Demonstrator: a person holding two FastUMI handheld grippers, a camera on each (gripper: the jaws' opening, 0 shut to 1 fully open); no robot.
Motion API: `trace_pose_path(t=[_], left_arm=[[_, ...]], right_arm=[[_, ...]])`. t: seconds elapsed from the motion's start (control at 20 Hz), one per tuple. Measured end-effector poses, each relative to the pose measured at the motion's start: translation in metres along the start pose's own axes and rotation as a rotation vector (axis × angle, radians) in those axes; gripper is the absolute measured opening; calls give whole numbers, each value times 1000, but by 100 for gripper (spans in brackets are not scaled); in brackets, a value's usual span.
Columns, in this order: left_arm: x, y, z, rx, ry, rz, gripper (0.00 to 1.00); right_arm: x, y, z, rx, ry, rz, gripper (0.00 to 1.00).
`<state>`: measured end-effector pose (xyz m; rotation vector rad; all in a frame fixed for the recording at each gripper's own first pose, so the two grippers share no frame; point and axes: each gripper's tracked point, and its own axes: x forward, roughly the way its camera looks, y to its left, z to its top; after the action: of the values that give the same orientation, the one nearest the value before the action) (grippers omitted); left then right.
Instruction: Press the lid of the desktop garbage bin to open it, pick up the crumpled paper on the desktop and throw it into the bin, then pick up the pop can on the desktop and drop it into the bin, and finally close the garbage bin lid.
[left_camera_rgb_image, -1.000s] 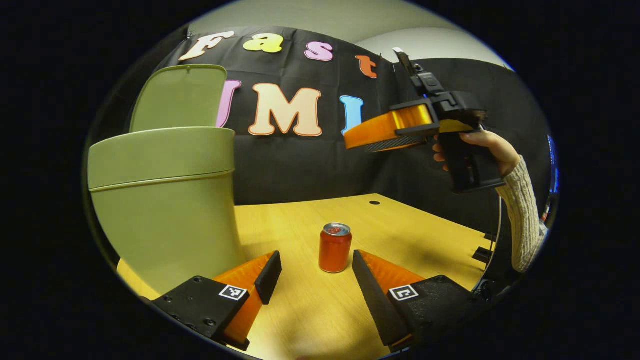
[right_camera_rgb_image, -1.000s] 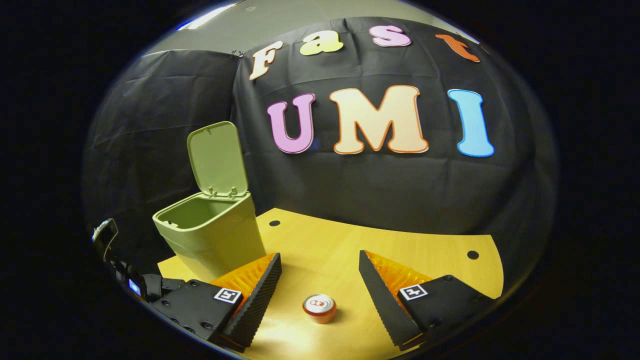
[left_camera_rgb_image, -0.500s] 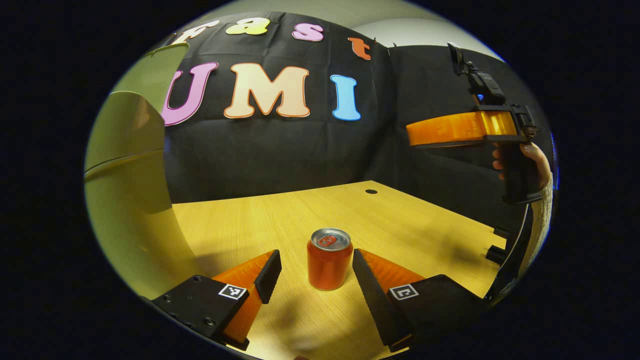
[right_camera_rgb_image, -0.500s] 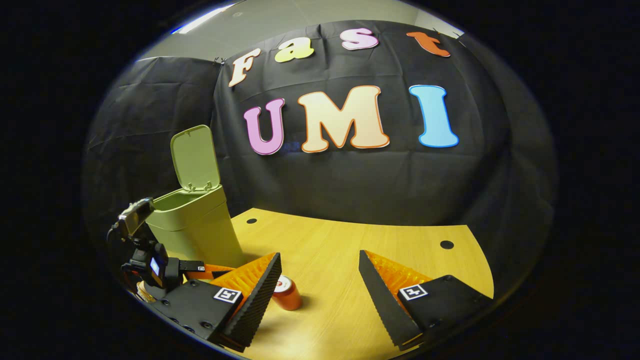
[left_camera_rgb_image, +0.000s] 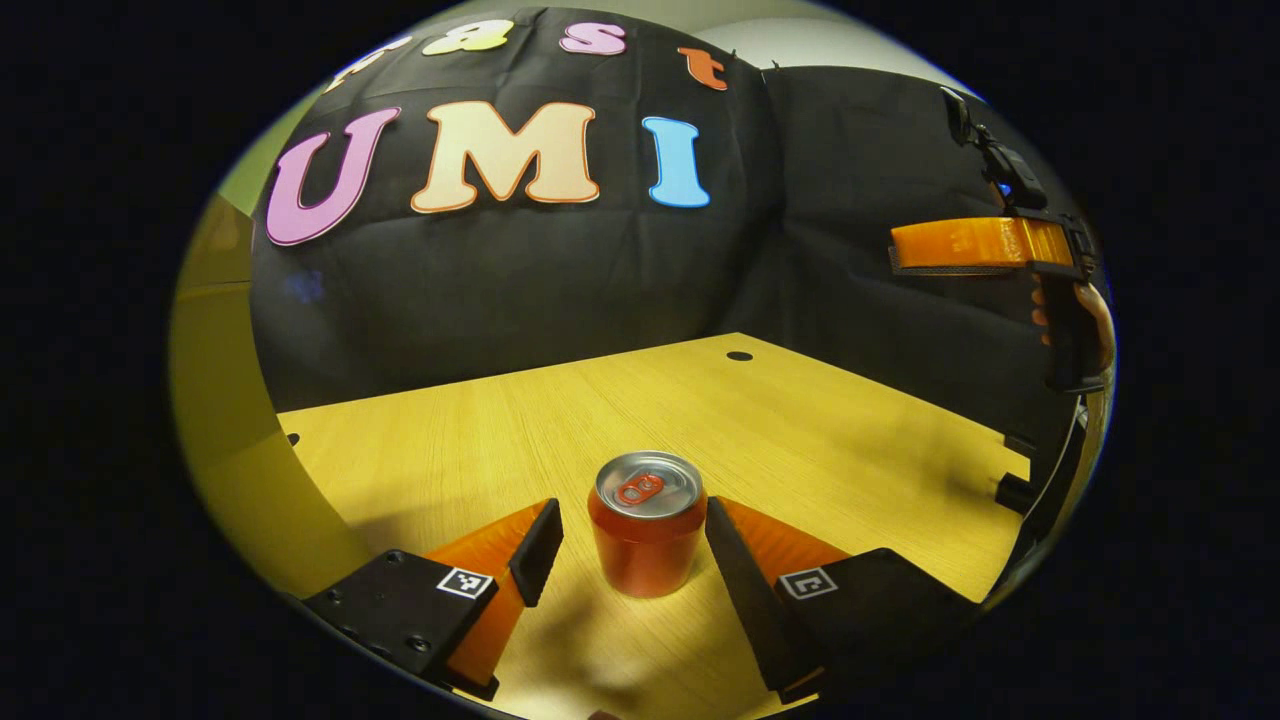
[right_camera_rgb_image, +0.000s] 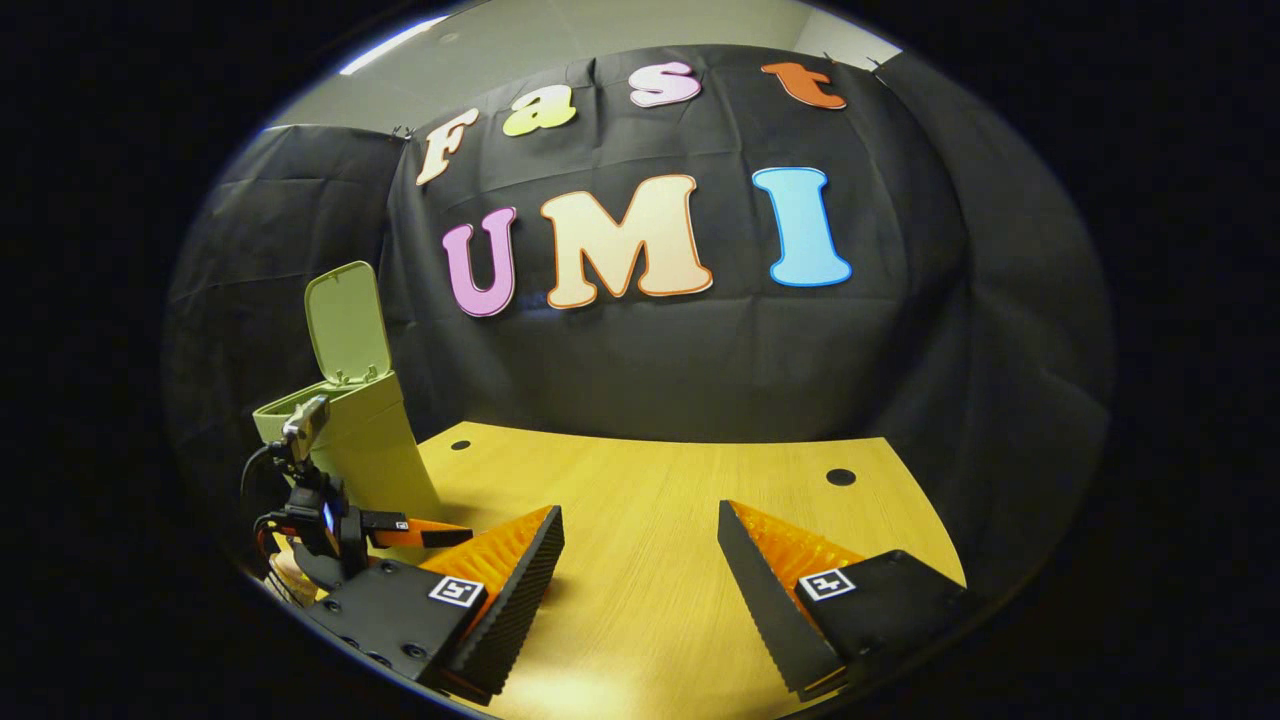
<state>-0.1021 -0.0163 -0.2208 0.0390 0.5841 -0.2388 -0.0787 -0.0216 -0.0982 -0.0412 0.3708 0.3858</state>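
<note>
Standing: can (left_camera_rgb_image: 647, 525) upright on desk (left_camera_rgb_image: 800, 430), between spread left gripper (left_camera_rgb_image: 634, 540) fingers
Right gripper (right_camera_rgb_image: 640, 560): spread, holding nothing
Bin (right_camera_rgb_image: 362, 440): lid (right_camera_rgb_image: 347, 322) up

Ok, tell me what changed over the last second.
The left hand-held gripper has closed in on the can, which now stands between its open fingers, not yet gripped. The right hand-held gripper has swung away to the right; the bin now sits farther left in its view. Unchanged: can upright on the table, bin lid open, both grippers open.
</note>
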Motion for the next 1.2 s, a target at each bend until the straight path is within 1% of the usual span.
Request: trace_pose_path(t=[0.15, 0.35, 0.4, 0.45, 0.65, 0.7, 0.85, 1.05, 1.2], left_arm=[[12, 1, -8, -6, 26, -6, 88], [26, 2, -15, 14, 50, -6, 88], [29, 3, -15, 21, 54, -4, 91], [31, 4, -17, 28, 59, -2, 88], [40, 4, -24, 27, 84, -11, 86], [41, 4, -22, 21, 79, -10, 81], [37, 5, -22, 7, 86, -12, 79], [23, -1, 5, 11, 47, -37, 78], [-6, -15, 40, 24, -5, -64, 78]], right_arm=[[1, -6, -9, 2, 11, -9, 98], [4, -12, -20, 3, 29, -16, 98], [6, -14, -24, -1, 35, -18, 98], [7, -14, -26, -4, 42, -20, 98], [10, -15, -34, -4, 60, -16, 98], [10, -16, -36, -4, 62, -14, 98], [10, -17, -39, -2, 70, -17, 98], [6, -13, -46, 9, 80, -9, 98], [2, -7, -58, 3, 100, -6, 98]])
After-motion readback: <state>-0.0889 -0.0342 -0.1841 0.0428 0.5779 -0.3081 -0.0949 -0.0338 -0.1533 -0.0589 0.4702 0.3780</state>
